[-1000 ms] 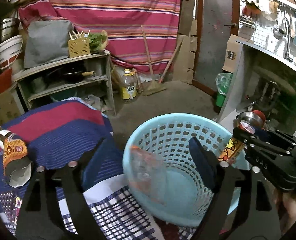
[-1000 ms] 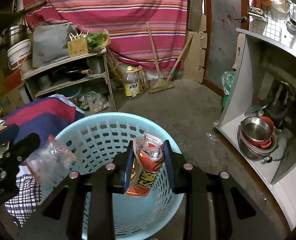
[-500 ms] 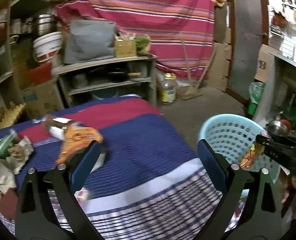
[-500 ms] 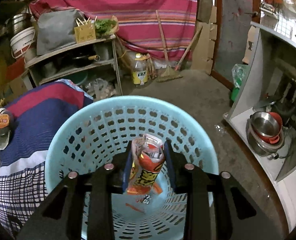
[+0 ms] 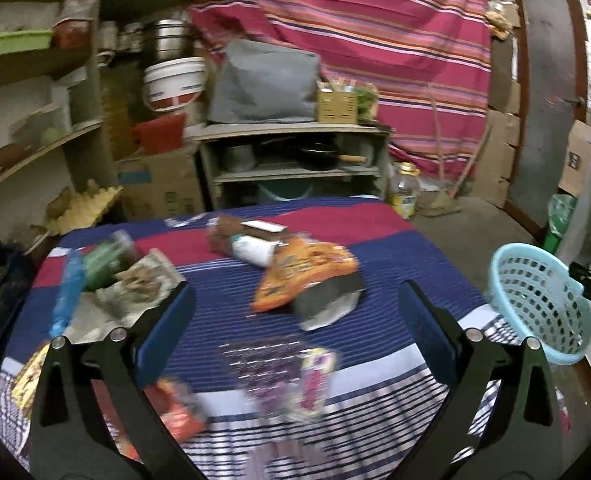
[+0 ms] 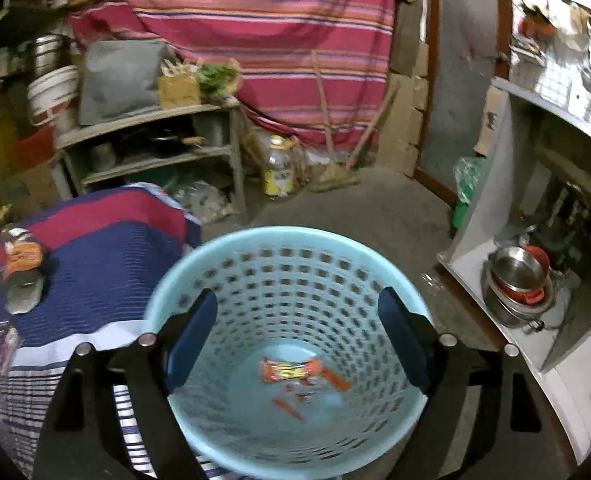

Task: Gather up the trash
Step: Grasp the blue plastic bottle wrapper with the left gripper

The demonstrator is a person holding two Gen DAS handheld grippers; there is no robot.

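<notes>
My right gripper (image 6: 297, 294) hangs over the light blue basket (image 6: 279, 234), jaws opening with nothing between them. An orange wrapper (image 6: 295, 372) lies loose on the basket's floor. My left gripper (image 5: 293, 292) is over the striped tablecloth (image 5: 395, 240), jaws opening and empty. Just ahead of it lies an orange snack bag (image 5: 307, 272) on a grey pouch, beside a brown and white bottle (image 5: 247, 240). A purple wrapper (image 5: 315, 380) and a red wrapper (image 5: 175, 404) lie under the fingers. A green packet (image 5: 103, 260), a blue wrapper (image 5: 65, 296) and crumpled paper (image 5: 143, 284) lie left. The basket (image 5: 535, 296) stands right of the table.
A grey shelf unit (image 5: 295, 152) with pots stands behind the table, a yellow oil bottle (image 5: 405, 196) on the floor beside it. A white cabinet holding steel bowls (image 6: 519, 276) stands right of the basket. Wall shelves crowd the left side.
The right gripper opened and let the orange wrapper drop into the basket. The left gripper swung left, away from the basket, to over the littered table.
</notes>
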